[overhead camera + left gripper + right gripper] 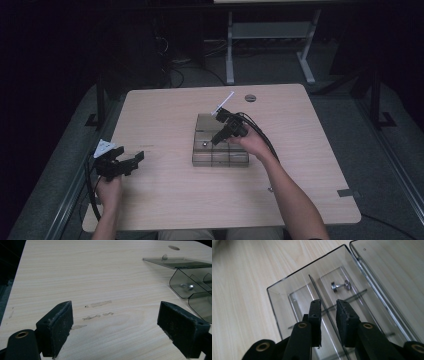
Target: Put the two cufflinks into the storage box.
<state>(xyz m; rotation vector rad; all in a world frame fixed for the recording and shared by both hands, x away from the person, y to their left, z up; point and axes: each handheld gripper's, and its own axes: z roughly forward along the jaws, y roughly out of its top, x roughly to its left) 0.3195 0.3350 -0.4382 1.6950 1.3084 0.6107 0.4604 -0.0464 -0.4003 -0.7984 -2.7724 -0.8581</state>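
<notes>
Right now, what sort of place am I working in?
Probably a lab or workshop test station, dimly lit: a pale wooden table with a cable hole, a clear compartment box holding a small metal part, and a white desk frame and loose cables on the floor behind.

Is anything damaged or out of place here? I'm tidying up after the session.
Nothing is spilled or broken. The clear box sits open with one metal screw inside. The table has a few scuffed patches of old residue.
</notes>
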